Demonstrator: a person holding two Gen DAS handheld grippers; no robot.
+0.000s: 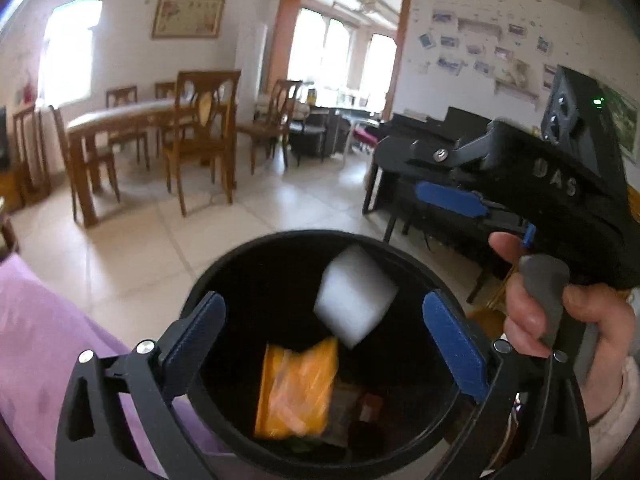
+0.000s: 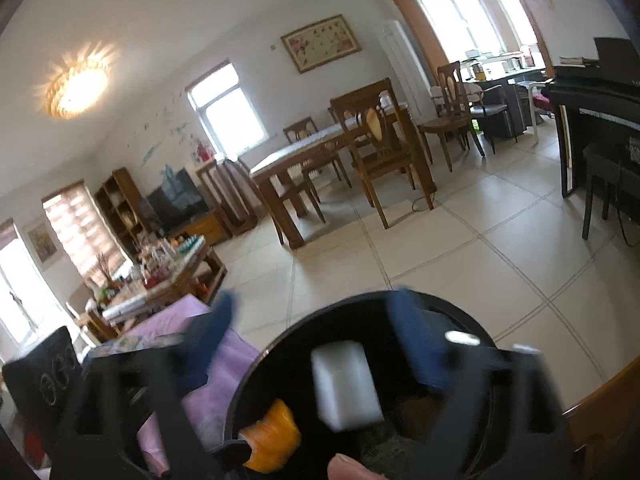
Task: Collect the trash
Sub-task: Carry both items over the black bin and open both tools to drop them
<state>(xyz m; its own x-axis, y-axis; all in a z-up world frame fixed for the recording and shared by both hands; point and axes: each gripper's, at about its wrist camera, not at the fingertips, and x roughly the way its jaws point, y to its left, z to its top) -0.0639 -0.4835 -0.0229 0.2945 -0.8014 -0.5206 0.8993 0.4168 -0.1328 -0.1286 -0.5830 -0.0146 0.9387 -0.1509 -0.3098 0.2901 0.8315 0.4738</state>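
left gripper [image 1: 324, 344] sporting matte black frame, blue finger pads [image 1: 456, 344], silver screws (pretty shiny), right gripper [image 1: 448, 196] showing embossed lettering, green LED glowing

Bright daylit windows [image 1: 68, 48] glare; ceiling lamp [image 2: 76, 88] flares; foreground blurred, edges warped.

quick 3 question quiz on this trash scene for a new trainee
1. True or false: the left gripper has its fingers spread open above the black bin.
2. Which item in the bin is not yet resting on the pile: A the white foam block, B the orange wrapper?
3. What colour is the cloth beside the bin?

Key: 1 true; 2 A, it appears mid-air and blurred; 3 purple.
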